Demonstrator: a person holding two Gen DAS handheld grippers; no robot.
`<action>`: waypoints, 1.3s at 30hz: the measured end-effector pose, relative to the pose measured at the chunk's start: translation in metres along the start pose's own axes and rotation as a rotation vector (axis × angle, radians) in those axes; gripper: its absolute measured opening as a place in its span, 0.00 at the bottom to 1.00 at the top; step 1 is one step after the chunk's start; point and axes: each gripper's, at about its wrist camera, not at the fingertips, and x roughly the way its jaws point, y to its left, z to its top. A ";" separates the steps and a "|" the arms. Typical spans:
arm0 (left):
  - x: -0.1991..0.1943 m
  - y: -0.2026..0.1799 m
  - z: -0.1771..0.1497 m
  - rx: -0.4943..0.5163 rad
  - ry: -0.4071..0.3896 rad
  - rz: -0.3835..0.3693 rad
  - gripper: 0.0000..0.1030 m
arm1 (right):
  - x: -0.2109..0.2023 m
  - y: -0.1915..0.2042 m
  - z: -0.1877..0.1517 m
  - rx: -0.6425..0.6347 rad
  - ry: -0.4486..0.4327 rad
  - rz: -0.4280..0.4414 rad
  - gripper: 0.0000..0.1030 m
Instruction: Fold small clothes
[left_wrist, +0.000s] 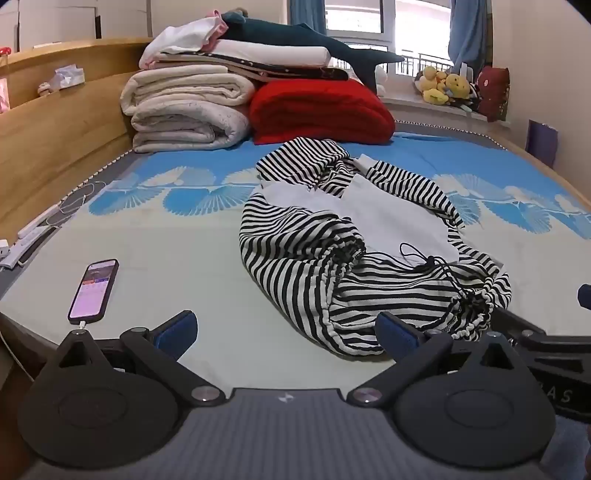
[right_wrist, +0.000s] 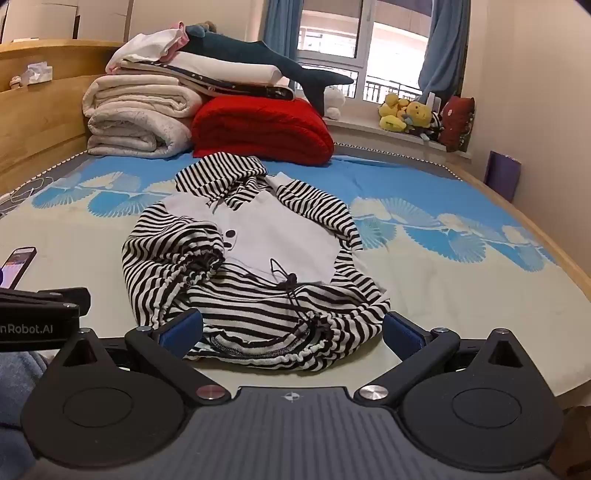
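Two grippers are held low at the near edge of the bed, and both sets of jaws are spread wide with nothing between them. The left gripper (left_wrist: 286, 328) is seen over bare pale sheet, its right blue-padded finger just beside the gathered hem of the black-and-white striped hooded top with the white front panel (left_wrist: 347, 240). The right gripper (right_wrist: 293, 326) is aimed straight at that hem, the crumpled garment (right_wrist: 255, 258) lying unfolded in the middle of the blue-and-cream fan-patterned bed sheet (right_wrist: 461, 236), hood towards the far end, drawstring loose across the front. A lit smartphone in a dark case (left_wrist: 94, 290) is seen on the sheet to the left, well apart from the top. Behind it, a folded red quilt (left_wrist: 319, 110) and rolled cream blankets (left_wrist: 184, 110) are stacked.
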 end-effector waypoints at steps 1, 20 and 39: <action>0.000 0.000 0.000 0.004 -0.006 0.006 0.99 | 0.001 0.000 0.001 -0.004 0.012 -0.005 0.99; -0.005 0.001 0.000 -0.003 -0.037 0.003 0.99 | -0.002 0.007 -0.001 -0.023 0.007 -0.013 0.99; -0.011 0.002 0.002 -0.001 -0.053 -0.005 0.99 | -0.005 0.009 0.000 -0.043 0.009 -0.011 0.99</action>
